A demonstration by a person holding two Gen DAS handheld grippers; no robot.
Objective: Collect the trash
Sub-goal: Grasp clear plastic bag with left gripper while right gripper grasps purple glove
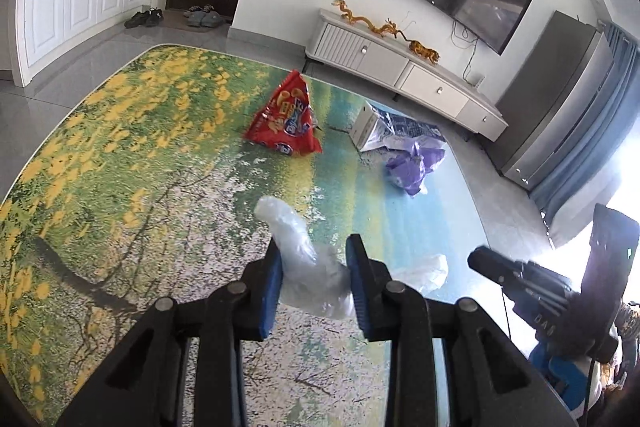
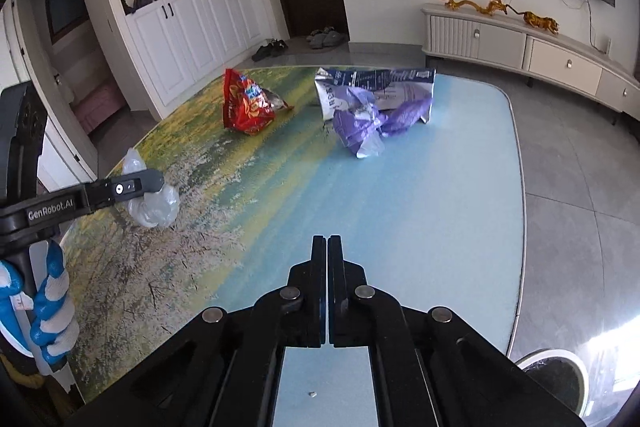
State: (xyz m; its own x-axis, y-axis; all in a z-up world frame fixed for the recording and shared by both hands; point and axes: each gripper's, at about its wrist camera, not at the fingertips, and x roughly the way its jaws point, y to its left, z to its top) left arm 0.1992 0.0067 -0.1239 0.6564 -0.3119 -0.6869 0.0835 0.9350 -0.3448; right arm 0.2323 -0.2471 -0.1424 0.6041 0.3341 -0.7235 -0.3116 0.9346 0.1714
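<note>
My left gripper (image 1: 314, 247) is shut on a crumpled clear plastic wrapper (image 1: 308, 267) and holds it above the rug; the wrapper (image 2: 154, 203) and that gripper (image 2: 148, 183) also show at the left of the right wrist view. My right gripper (image 2: 327, 239) is shut and empty over the blue part of the rug; its body shows at the right of the left wrist view. A red snack bag (image 1: 286, 119) (image 2: 248, 105) stands on the rug. A torn white and blue carton with purple plastic (image 1: 404, 143) (image 2: 372, 111) lies to its right. Another clear scrap (image 1: 424, 269) lies near the left gripper.
The trash lies on a flower-patterned rug (image 1: 120, 167) (image 2: 400, 195) on grey tiles. A white TV cabinet (image 1: 400, 71) (image 2: 520, 47) stands along the far wall under a TV. White cupboards (image 2: 180, 27), shoes by a dark door, and a round bin rim (image 2: 556, 367) at bottom right.
</note>
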